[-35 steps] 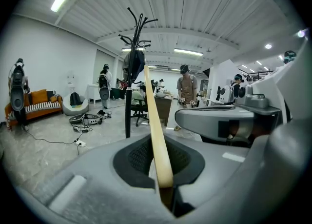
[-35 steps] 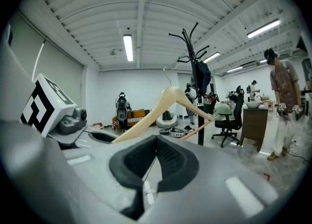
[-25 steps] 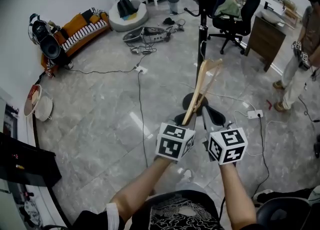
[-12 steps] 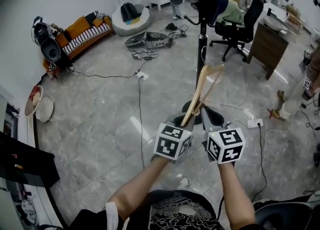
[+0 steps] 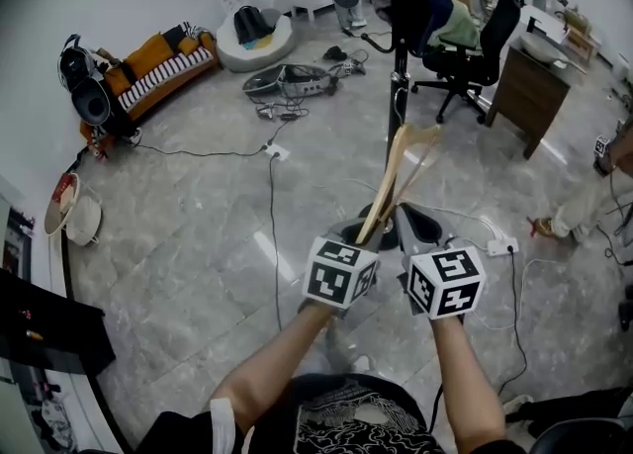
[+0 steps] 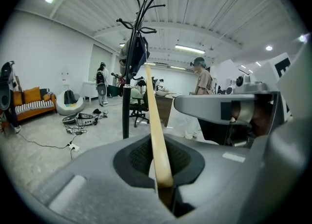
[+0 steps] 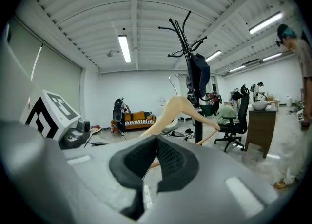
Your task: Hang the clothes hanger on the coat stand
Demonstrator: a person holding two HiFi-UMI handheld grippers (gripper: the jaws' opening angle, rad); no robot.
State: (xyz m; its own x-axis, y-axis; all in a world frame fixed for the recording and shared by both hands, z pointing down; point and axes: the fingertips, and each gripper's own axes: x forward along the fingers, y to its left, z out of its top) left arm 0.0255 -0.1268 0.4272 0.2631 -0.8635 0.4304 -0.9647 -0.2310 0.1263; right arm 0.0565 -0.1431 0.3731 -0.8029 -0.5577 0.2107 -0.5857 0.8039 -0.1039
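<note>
Wooden clothes hanger (image 5: 401, 177), pale, triangular: in the head view it rises tilted from the left gripper (image 5: 372, 234), which grips its lower end, above a grey marble floor (image 5: 198, 234). Right gripper (image 5: 415, 227): just beside the left one, its tip near the hanger's base. Black coat stand (image 5: 399, 96): beyond the hanger's top, dark garments hanging on it. Orange striped sofa (image 5: 158, 58): far left, against the wall.

Left gripper view: jaws of the left gripper (image 6: 165, 186) pressed onto the edge of the clothes hanger (image 6: 156, 120), which runs up between the dark pads. Coat stand (image 6: 127, 101) well ahead, pole upright, curved hooks at the top. Right gripper (image 6: 229, 111) close alongside.

Right gripper view: jaws of the right gripper (image 7: 155, 157) pressed together at the tips, nothing pinched. Clothes hanger (image 7: 181, 107) just beyond them, thin metal hook uppermost. Coat stand (image 7: 195, 115) behind it, apart from the hanger; the hanger is not yet hung.
</note>
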